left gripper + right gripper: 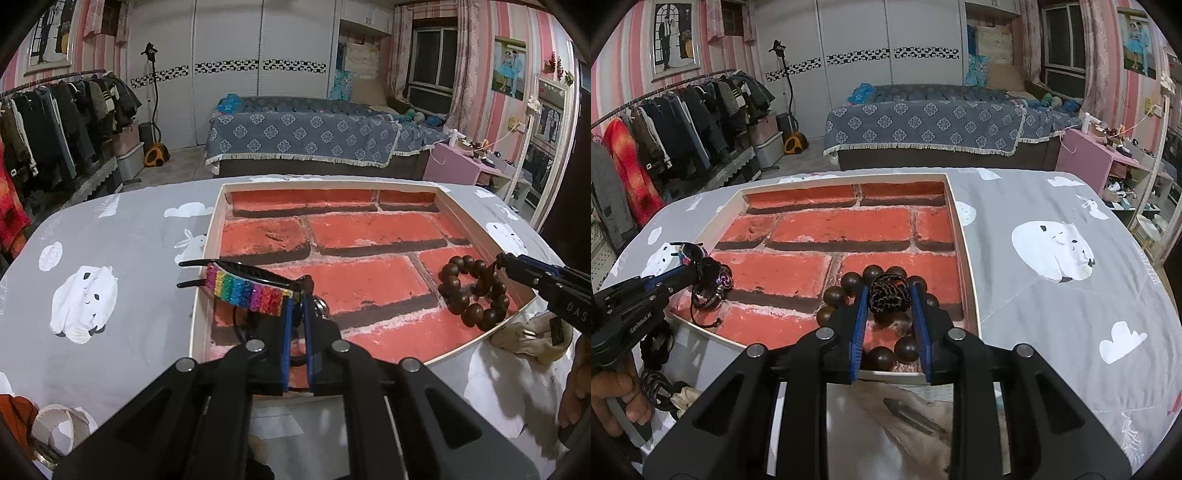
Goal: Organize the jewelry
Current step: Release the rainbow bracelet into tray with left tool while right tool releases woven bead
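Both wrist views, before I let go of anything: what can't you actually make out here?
- Left wrist: what hangs under the rainbow hair clip is hidden by the left gripper fingers; only a metal charm and dark cord show.
- Right wrist: the bead bracelet near beads sit behind the right gripper fingers; contact with the tray floor is unclear.
- Right wrist: items at the lower left are cut off by the left gripper and a hand.
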